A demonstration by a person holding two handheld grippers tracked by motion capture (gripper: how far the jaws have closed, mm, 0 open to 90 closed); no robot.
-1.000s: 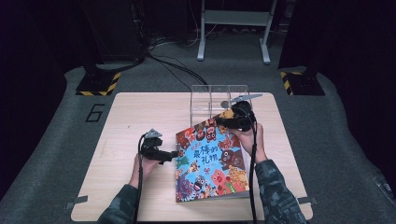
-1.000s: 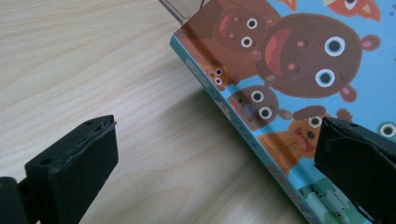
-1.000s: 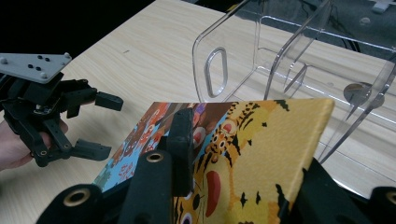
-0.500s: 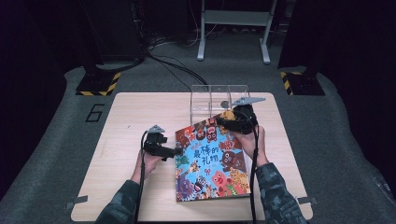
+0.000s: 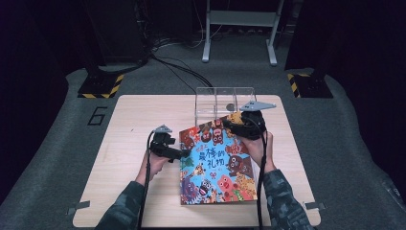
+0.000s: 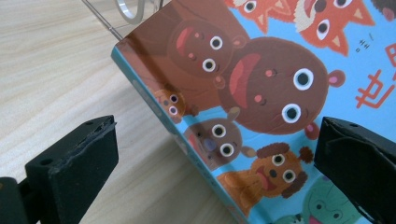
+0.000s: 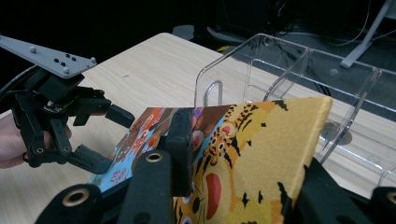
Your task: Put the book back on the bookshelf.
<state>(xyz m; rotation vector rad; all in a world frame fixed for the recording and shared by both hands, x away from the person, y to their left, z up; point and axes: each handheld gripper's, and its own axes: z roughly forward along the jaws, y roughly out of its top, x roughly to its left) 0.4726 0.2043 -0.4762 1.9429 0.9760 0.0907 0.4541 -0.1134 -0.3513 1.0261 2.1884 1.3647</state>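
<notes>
A colourful picture book [image 5: 218, 165] lies on the wooden table [image 5: 134, 120] with its far right corner lifted. My right gripper [image 5: 231, 125] is shut on that corner; in the right gripper view the book [image 7: 243, 135] sits tilted between the jaws of that gripper [image 7: 247, 177]. At the book's left edge my left gripper [image 5: 184, 153] stands open. In the left gripper view the book's spine edge [image 6: 187, 135] runs between the wide-apart jaws of the left gripper [image 6: 215, 163], which do not touch it. The right gripper view also shows the left gripper [image 7: 100, 135], open beside the book.
A clear acrylic rack [image 5: 224, 101] with upright dividers stands just behind the book, close to my right gripper; the rack [image 7: 280, 70] rises right behind the lifted corner. Bare table spreads to the left. Cables and stands occupy the dark floor beyond.
My left gripper has slid right, so the book's left edge now lies between its open jaws. The right gripper keeps its hold on the raised corner, hardly moving.
</notes>
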